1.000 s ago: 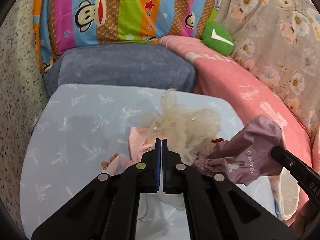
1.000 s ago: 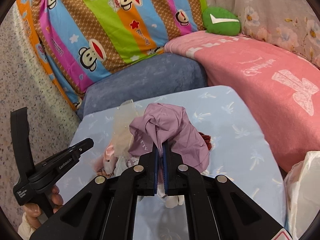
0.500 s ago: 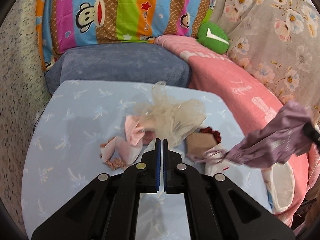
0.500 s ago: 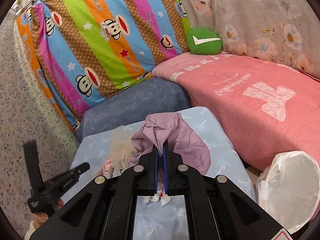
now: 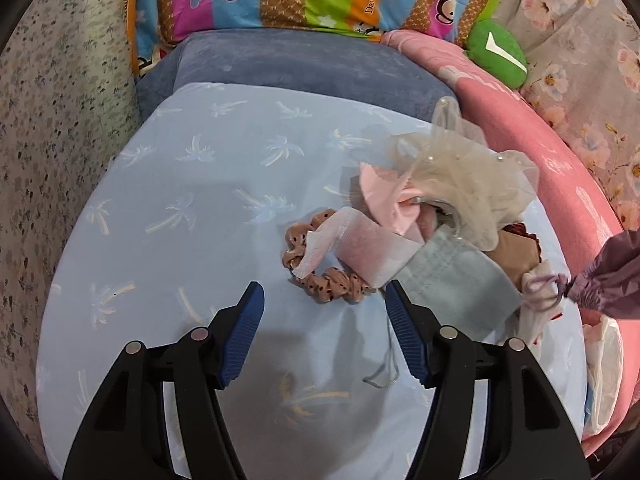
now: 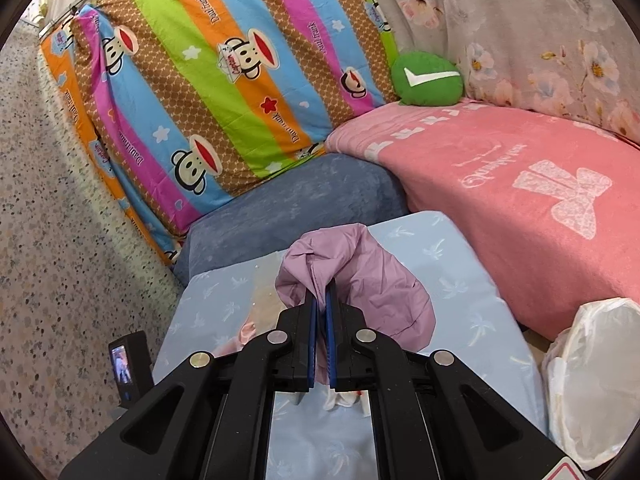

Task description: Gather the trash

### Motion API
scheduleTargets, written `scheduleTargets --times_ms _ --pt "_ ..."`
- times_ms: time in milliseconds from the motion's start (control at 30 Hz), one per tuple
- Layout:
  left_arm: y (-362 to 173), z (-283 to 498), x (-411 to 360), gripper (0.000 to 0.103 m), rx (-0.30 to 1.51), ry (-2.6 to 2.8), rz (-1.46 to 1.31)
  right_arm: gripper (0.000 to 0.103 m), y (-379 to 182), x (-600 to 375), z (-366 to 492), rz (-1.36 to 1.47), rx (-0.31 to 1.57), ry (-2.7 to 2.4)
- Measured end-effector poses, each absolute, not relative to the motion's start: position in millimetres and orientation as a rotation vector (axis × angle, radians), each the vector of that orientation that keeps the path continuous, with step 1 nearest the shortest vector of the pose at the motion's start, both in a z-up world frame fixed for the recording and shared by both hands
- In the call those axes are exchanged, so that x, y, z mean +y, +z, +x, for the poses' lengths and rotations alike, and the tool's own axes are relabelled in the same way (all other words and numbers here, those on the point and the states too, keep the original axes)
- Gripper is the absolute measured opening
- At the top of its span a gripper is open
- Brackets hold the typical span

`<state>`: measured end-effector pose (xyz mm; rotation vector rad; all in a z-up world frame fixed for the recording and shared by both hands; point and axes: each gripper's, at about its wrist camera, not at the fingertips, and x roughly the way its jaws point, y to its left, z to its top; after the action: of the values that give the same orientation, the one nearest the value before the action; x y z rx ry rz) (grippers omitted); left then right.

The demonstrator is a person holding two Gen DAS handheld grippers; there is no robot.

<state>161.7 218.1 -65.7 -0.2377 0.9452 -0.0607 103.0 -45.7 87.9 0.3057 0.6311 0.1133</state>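
Left gripper (image 5: 324, 312), lower centre, jaws spread wide above a spotted brown scrunchie (image 5: 320, 276). Right gripper (image 6: 320, 308) clamps a mauve drawstring pouch (image 6: 360, 280), its lower part hidden behind the fingers. The trash pile (image 5: 432, 208) lies centre-right on a pale-blue sheet (image 5: 180, 200). A white-lined bin (image 6: 596, 380) is cut off at lower right.

Left wrist cam looks steeply down, close over the light blue sheet (image 5: 192, 184). Right wrist cam sits higher, facing the striped monkey quilt (image 6: 224, 80). Both catch the green cushion (image 5: 496, 54); the scrap pile overlap's probably partial.
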Motion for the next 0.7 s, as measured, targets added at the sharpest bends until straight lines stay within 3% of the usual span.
scheduleTargets --times_ms 167,200,233,300,400,700 --pt "-80 174 224 0.059 0.971 -0.035 -0.258 0.004 78 -31 112 0.294 0.66 0.122" --pt "-80 175 224 0.055 0.969 -0.034 -0.26 0.004 77 -29 113 0.292 0.664 0.122" --pt "-79 175 224 0.048 0.964 -0.044 -0.266 0.004 76 -28 114 0.289 0.667 0.122" --pt "-76 176 224 0.024 0.956 -0.074 -0.273 0.004 73 -25 116 0.288 0.675 0.12" --pt "-67 177 222 0.004 0.939 -0.102 -0.277 0.004 72 -25 116 0.291 0.678 0.118" --pt "-9 158 202 0.0 0.806 -0.159 -0.247 0.004 91 -36 99 0.303 0.625 0.113"
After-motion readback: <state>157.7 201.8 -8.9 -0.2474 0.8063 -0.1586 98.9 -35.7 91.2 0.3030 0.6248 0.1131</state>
